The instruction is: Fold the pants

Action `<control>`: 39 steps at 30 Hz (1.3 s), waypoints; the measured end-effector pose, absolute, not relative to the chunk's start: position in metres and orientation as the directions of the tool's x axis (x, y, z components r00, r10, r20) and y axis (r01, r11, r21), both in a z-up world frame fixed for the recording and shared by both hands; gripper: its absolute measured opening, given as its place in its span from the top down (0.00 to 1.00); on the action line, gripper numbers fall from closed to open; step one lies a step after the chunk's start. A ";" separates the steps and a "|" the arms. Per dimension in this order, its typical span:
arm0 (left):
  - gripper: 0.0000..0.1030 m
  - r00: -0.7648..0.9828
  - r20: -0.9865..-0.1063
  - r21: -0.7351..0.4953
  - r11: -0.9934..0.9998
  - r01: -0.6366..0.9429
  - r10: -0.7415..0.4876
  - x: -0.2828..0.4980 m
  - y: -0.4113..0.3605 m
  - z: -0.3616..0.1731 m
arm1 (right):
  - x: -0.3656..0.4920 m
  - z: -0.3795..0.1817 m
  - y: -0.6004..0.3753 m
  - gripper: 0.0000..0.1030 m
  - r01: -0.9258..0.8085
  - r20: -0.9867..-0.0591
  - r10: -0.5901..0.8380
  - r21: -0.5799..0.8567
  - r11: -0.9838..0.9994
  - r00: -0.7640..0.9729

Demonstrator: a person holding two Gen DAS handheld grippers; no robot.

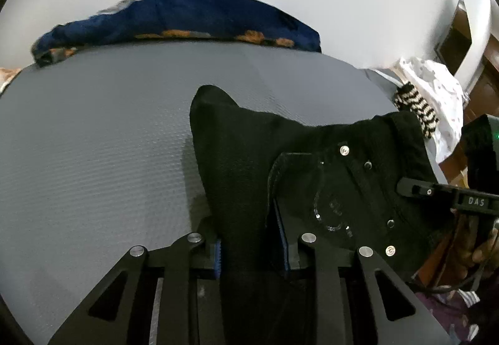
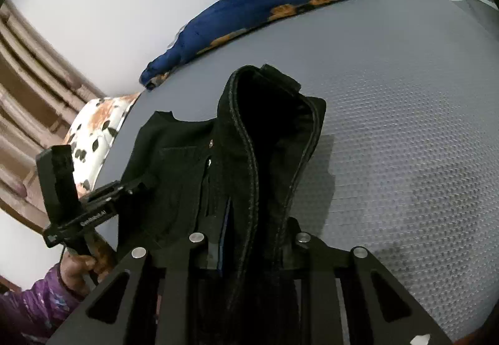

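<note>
The black pants (image 1: 249, 158) hang bunched over a grey textured bed surface (image 1: 93, 142). My left gripper (image 1: 252, 248) is shut on a fold of the pants, the cloth rising between its blue-padded fingers. The pocket side with silver rivets (image 1: 344, 150) faces the left wrist view. My right gripper (image 2: 254, 239) is shut on the pants' stitched waistband (image 2: 249, 142), which stands up between its fingers. Each gripper shows in the other's view: the right one (image 1: 414, 187) at the pants' right edge, the left one (image 2: 134, 189) at their left edge.
A blue blanket with orange patches (image 1: 187, 21) lies along the bed's far edge by a white wall. A striped cloth (image 1: 414, 108) and white printed fabric (image 1: 436, 83) lie at the bed's right end. A floral pillow (image 2: 96, 130) sits left in the right wrist view.
</note>
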State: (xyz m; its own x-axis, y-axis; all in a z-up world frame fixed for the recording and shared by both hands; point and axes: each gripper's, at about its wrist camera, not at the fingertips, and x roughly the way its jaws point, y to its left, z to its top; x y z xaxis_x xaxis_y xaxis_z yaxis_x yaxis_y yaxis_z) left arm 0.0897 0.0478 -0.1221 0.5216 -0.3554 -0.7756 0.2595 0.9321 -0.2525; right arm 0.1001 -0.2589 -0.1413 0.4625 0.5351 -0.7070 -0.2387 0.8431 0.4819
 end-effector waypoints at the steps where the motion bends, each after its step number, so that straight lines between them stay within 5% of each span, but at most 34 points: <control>1: 0.74 0.535 -0.773 -0.237 0.938 0.254 -0.340 0.085 0.054 -0.117 | 0.100 -0.140 -0.255 0.80 -0.244 -0.707 0.538 0.482 0.841 0.459; 39: 0.74 0.667 -0.733 -0.120 0.990 0.070 -0.136 0.070 0.173 -0.067 | 0.117 -0.117 -0.110 0.81 -0.356 -0.680 0.619 0.508 0.784 0.393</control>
State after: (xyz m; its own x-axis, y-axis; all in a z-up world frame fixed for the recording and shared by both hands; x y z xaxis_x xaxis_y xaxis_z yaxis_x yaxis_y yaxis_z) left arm 0.0705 0.1731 -0.0671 0.6667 -0.1357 -0.7328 0.0697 0.9903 -0.1201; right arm 0.1171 -0.1099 -0.1170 0.3931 0.6193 -0.6797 -0.3561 0.7840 0.5084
